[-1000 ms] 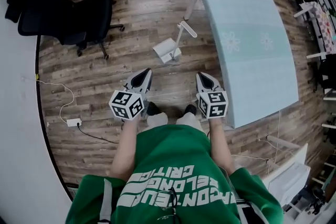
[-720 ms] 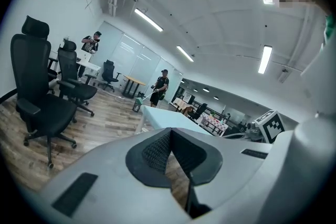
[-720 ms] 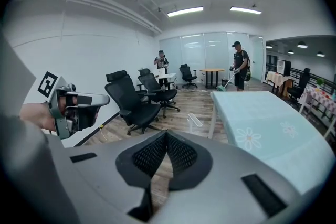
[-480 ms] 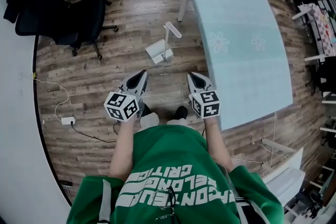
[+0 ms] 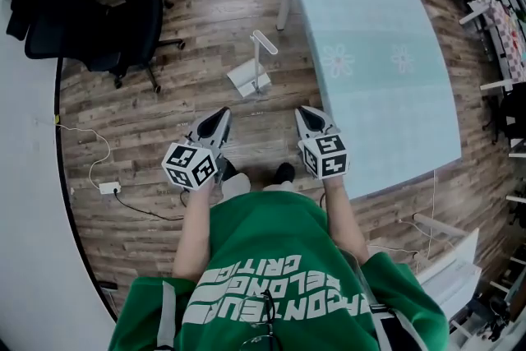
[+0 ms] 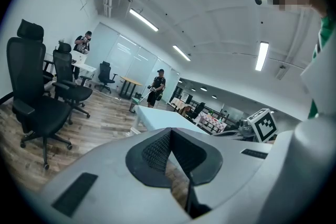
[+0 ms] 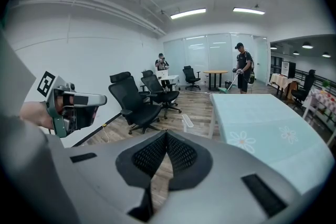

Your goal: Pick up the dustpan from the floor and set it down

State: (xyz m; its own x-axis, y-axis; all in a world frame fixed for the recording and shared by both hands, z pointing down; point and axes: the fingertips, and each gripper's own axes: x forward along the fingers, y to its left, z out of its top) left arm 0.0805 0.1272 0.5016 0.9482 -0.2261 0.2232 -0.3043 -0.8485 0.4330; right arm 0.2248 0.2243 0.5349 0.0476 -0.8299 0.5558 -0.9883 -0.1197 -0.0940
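The white dustpan (image 5: 251,71) stands upright on the wooden floor, its long handle up, beside the table's leg. In the right gripper view only its handle (image 7: 187,122) shows above the jaws. My left gripper (image 5: 219,118) (image 6: 169,131) and right gripper (image 5: 307,114) (image 7: 166,134) are held side by side in front of the person's body, short of the dustpan and apart from it. Both are shut with nothing between their pads. The right gripper's marker cube (image 6: 265,124) shows in the left gripper view, and the left gripper (image 7: 71,104) in the right gripper view.
A pale teal table (image 5: 370,53) with flower prints stands at the right, close to the right gripper. Black office chairs (image 5: 107,20) crowd the far left. A white power strip with cable (image 5: 107,187) lies on the floor left. Other people (image 7: 243,66) stand far off.
The dustpan and table have slid left in the head view as the person shifted. Both grippers moved a little with the body, still shut and empty.
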